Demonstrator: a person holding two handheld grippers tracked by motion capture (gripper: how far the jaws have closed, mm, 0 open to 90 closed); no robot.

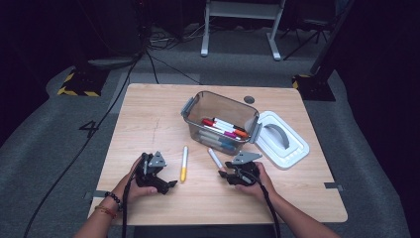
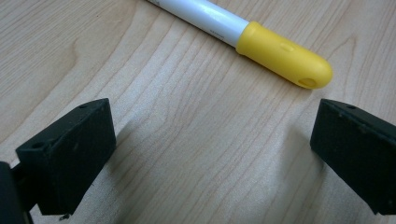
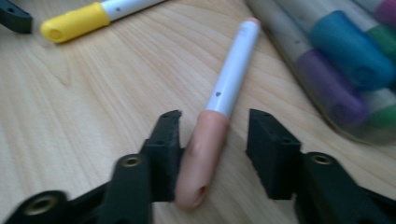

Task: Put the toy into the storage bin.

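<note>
A white marker with a yellow cap (image 1: 183, 163) lies on the wooden table (image 1: 148, 124) between my hands. My left gripper (image 1: 171, 184) rests just left of its cap end, jaws open and nothing between them (image 2: 212, 154); the yellow cap (image 2: 285, 56) lies just beyond the fingertips. A white marker with a peach cap (image 3: 219, 116) lies in front of the clear bin (image 1: 220, 121). My right gripper (image 3: 215, 144) straddles that peach cap: one pad touches it, the other stands a gap away. The same marker (image 1: 215, 158) reaches from my right gripper (image 1: 223, 173) toward the bin.
The clear grey-rimmed bin holds several coloured markers (image 3: 336, 60), lying close to the right jaw. Its white lid (image 1: 280, 139) lies on the table right of the bin. The yellow-capped marker (image 3: 79, 21) lies far left in the right gripper view.
</note>
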